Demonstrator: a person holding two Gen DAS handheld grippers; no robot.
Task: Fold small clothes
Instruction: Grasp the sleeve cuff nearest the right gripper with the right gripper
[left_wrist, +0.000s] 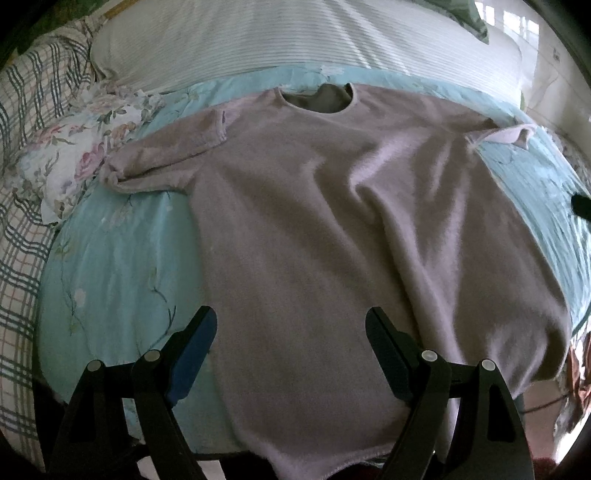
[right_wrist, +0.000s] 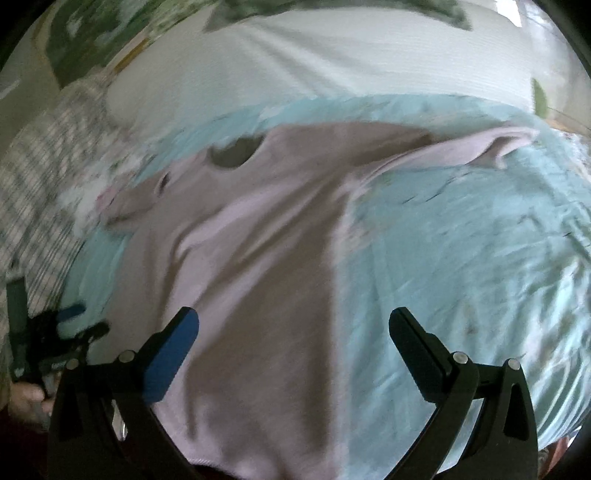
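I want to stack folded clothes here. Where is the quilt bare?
Bare quilt lies right of the sweater, and a narrower strip left of it. The far left is crowded by the floral cloth.

**poster1:** so where are the claws at rn?

**poster2:** left claw (left_wrist: 291, 332) is angled steeply downward, jaws spread wide, nothing between the pads. One finger (left_wrist: 192, 354) has a blue pad, the other finger (left_wrist: 388, 354) looks all black.

**poster1:** and the right one?

**poster2:** same deal. Right claw (right_wrist: 293, 334) is tilted down too, jaws wide apart, empty. Its view is pretty smeared tho. You can also spot the left claw (right_wrist: 74, 325) off at the left edge of the right cam, with the person's hand (right_wrist: 27, 400) wrapped round its handle, fingers curled. Too blurry there to read its jaws.
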